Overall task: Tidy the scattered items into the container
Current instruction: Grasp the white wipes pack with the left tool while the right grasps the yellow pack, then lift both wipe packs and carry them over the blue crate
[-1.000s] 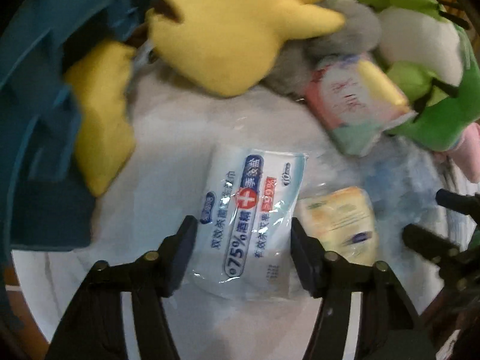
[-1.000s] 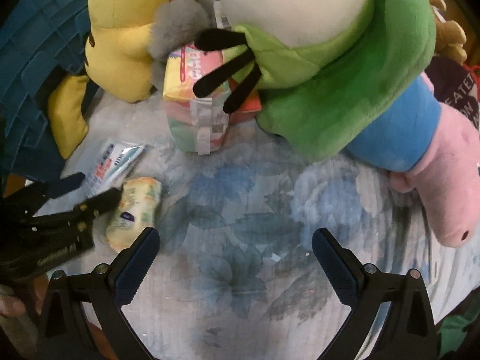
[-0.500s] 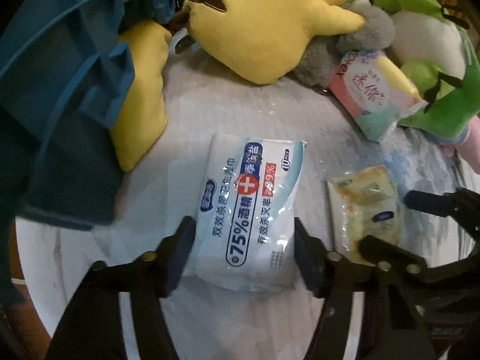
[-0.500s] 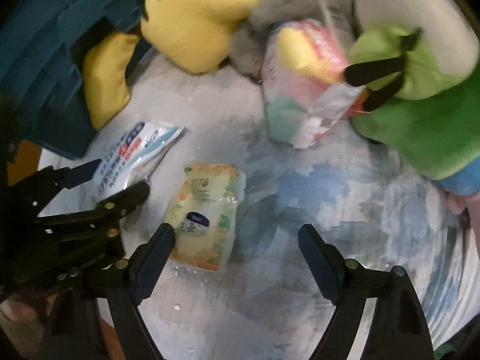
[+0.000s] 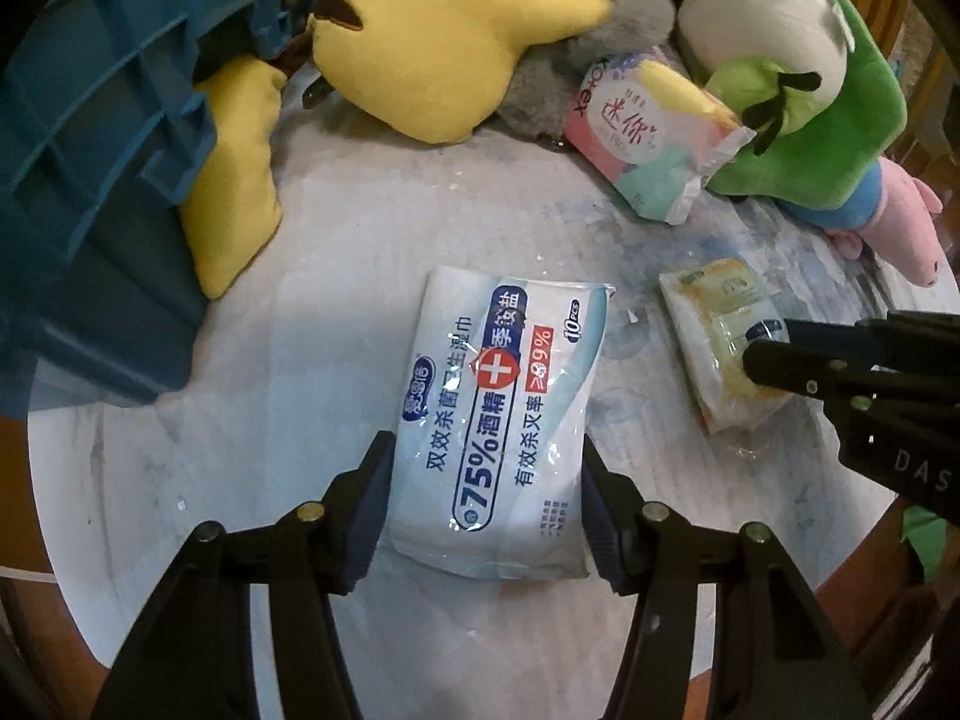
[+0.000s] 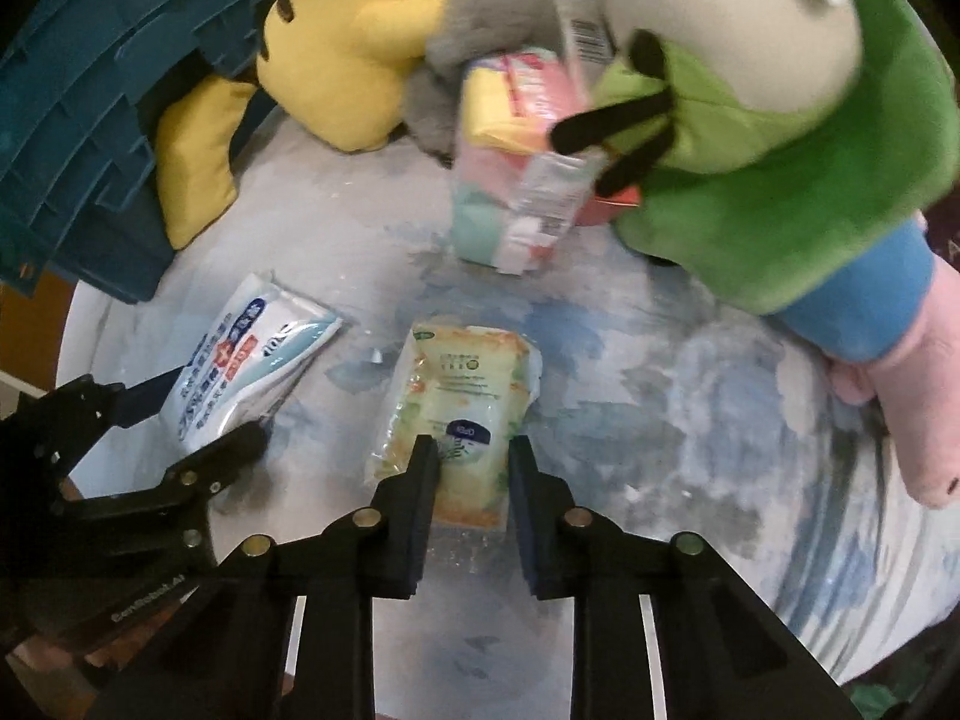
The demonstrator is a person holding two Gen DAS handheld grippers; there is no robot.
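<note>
Two hand-held grippers were seen angled steeply down over a pale, blue-flowered cloth (image 6: 708, 396). The left gripper (image 5: 486, 507) was clenched around the near end of a flat white-and-blue wipes packet (image 5: 504, 420), with a pad pressed against each long edge. The right gripper (image 6: 471, 477) had just been closing, and its jaws were shut on the near end of a small yellow-green tissue pack (image 6: 465, 402), which lay between them and stretched forward from the fingertips.

The blue crate (image 5: 90, 138), judged to be the container, was seen ahead and to the left of both grippers. A yellow plush toy (image 5: 432, 30) was propped against it. Further ahead, a pink-and-mint tissue pack (image 5: 654, 132) was leaning on a green plush toy (image 5: 822, 90), with a grey plush (image 6: 486, 6) behind it.

To do this step well, both soft packs would probably need to be lifted straight up before being carried across, since each was held only at one end and could sag or slip out. The grip would best be kept firm, and the yellow toy's limb should be cleared on the way to the crate.
</note>
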